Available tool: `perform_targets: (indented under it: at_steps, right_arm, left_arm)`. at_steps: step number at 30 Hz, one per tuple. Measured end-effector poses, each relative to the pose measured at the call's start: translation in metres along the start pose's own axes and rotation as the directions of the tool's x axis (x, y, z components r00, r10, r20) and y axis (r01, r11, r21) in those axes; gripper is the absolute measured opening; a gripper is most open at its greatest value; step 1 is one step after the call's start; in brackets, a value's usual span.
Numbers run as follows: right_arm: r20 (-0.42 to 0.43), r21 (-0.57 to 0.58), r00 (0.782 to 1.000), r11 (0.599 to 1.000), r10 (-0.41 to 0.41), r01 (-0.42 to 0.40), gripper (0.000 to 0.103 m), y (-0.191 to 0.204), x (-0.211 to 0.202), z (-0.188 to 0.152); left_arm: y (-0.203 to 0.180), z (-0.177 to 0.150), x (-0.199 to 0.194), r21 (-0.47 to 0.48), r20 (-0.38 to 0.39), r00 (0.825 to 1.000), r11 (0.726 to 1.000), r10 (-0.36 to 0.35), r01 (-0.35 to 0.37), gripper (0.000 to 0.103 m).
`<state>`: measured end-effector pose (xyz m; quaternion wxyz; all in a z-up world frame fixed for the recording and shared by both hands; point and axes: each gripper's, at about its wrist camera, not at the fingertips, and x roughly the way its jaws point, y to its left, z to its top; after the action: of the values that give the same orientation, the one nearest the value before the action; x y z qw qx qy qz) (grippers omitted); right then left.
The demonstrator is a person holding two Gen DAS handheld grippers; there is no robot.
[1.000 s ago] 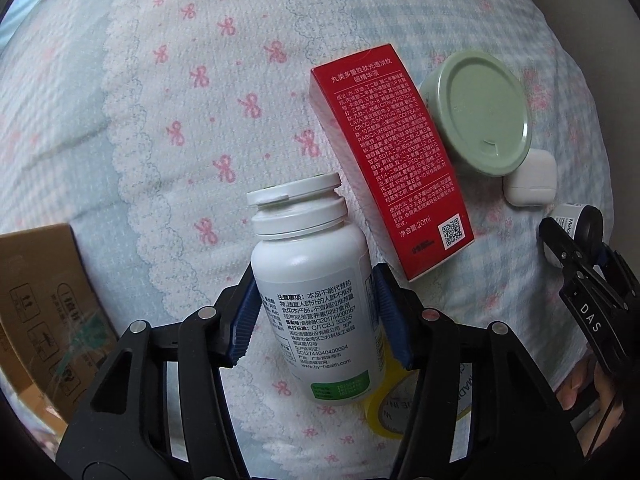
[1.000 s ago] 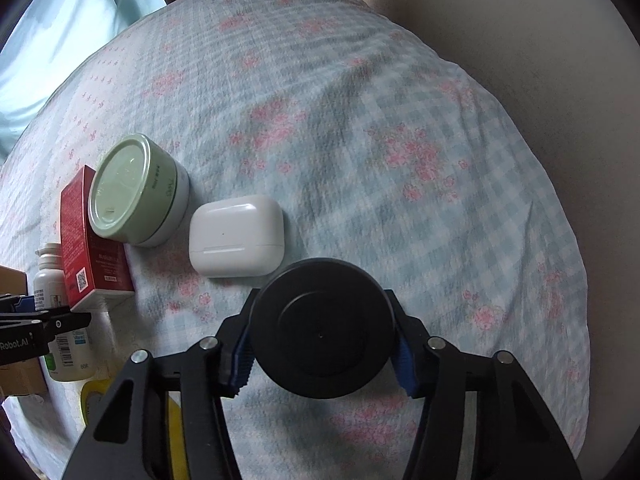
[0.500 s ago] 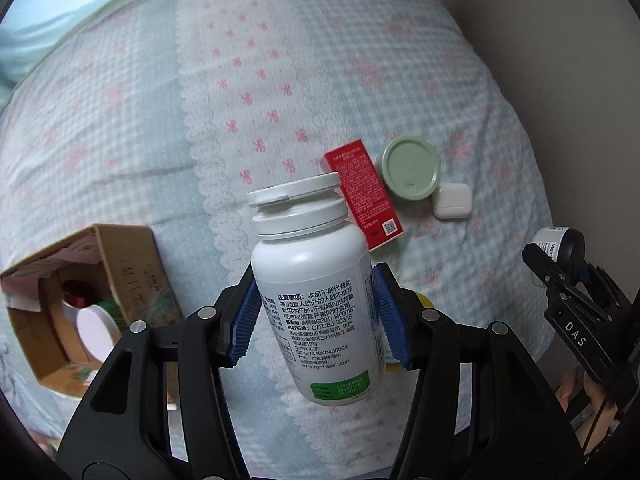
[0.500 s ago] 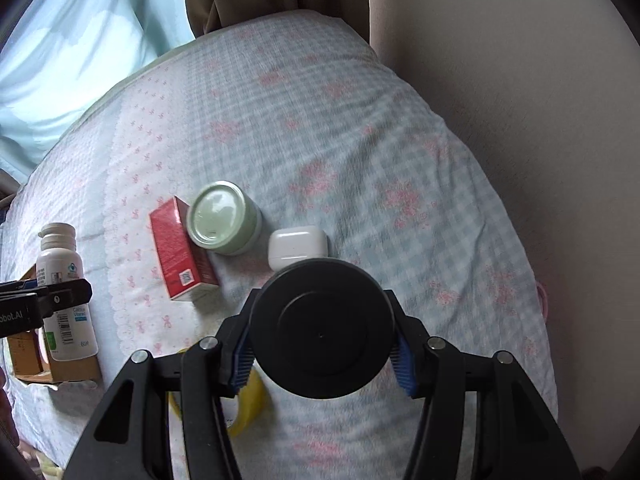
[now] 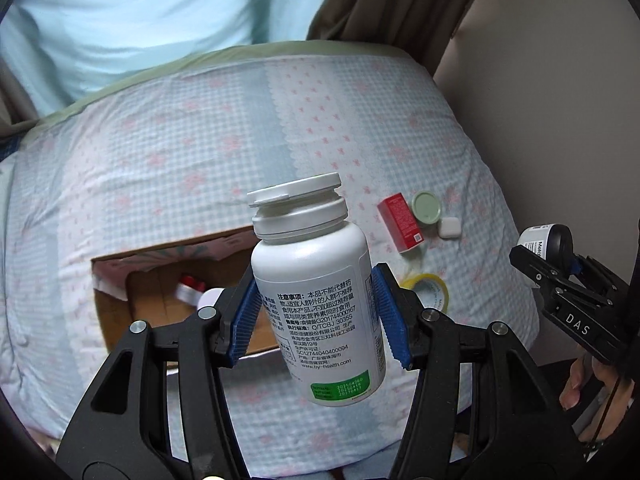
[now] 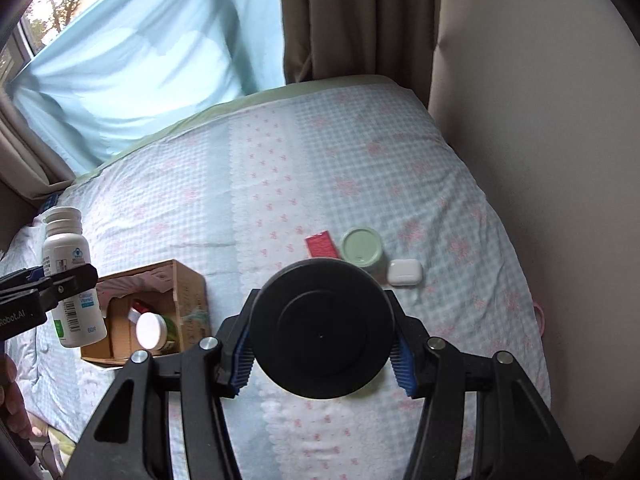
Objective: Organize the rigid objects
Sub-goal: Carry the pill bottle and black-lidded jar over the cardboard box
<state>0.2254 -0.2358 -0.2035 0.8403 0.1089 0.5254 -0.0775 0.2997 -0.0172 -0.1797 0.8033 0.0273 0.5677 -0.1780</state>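
High above the bed, my left gripper (image 5: 318, 320) is shut on a white supplement bottle (image 5: 316, 296), its flip lid slightly ajar. My right gripper (image 6: 322, 344) is shut on a black-capped jar (image 6: 322, 328); that jar (image 5: 550, 242) also shows at the right edge of the left wrist view. Below lies an open cardboard box (image 5: 120, 276) with a red-capped item and a white-lidded jar (image 6: 150, 330) inside. On the bedspread stay a red carton (image 5: 402, 222), a green-lidded tin (image 5: 427, 207), a white earbud case (image 5: 449, 227) and a yellow tape roll (image 5: 434, 290). From the right wrist, the white bottle (image 6: 70, 276) hangs over the box (image 6: 188, 292).
The bed carries a blue checked spread (image 6: 360, 152) with pink bows. A beige wall (image 6: 540, 120) runs along its right side. Brown curtains (image 6: 352, 16) and a pale blue curtain (image 6: 140, 64) hang behind the bed head. A person's fingers (image 5: 576, 384) grip the right tool.
Both grippers have risen far above the bed with their loads still held. The objects below look much smaller, and the cardboard box and curtains have come into view.
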Motion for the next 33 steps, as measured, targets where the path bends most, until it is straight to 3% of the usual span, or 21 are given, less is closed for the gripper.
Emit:
perform_targets:
  at_steps: [5, 6, 7, 12, 18, 24, 33]
  right_arm:
    - [-0.007, -0.071, 0.998, 0.995, 0.069, -0.069, 0.052, 0.078, -0.01, -0.004]
    - [-0.007, -0.071, 0.998, 0.995, 0.069, -0.069, 0.052, 0.078, -0.01, -0.004]
    - [-0.018, -0.097, 0.996, 0.991, 0.091, -0.092, 0.052, 0.107, -0.01, -0.006]
    - [-0.05, -0.129, 0.991, 0.983, 0.126, -0.132, 0.052, 0.167, 0.001, -0.014]
    - [-0.094, -0.151, 0.987, 0.978, 0.131, -0.144, 0.052, 0.217, 0.031, -0.021]
    - [-0.161, -0.182, 0.979, 0.971, 0.128, -0.157, 0.052, 0.248, 0.074, -0.024]
    - [-0.249, -0.276, 0.966, 0.951, 0.069, -0.14, 0.052, 0.267, 0.157, -0.023]
  left_arm:
    - [0.072, -0.028, -0.033, -0.056, 0.025, 0.999, 0.998, 0.043, -0.041, 0.051]
    - [0.086, -0.034, -0.037, -0.072, 0.024, 0.999, 0.996, 0.049, -0.048, 0.051]
    - [0.1, -0.04, -0.04, -0.087, 0.021, 0.998, 0.995, 0.056, -0.054, 0.051]
    - [0.16, -0.066, -0.043, -0.133, -0.011, 0.997, 0.988, 0.076, -0.077, 0.051]
    - [0.206, -0.083, -0.013, -0.144, -0.082, 0.994, 0.985, 0.079, -0.09, 0.051]
    - [0.229, -0.084, 0.027, -0.185, -0.146, 0.987, 0.978, 0.072, -0.098, 0.051]
    - [0.25, -0.074, 0.096, -0.228, -0.26, 0.962, 0.963, 0.08, -0.141, 0.051]
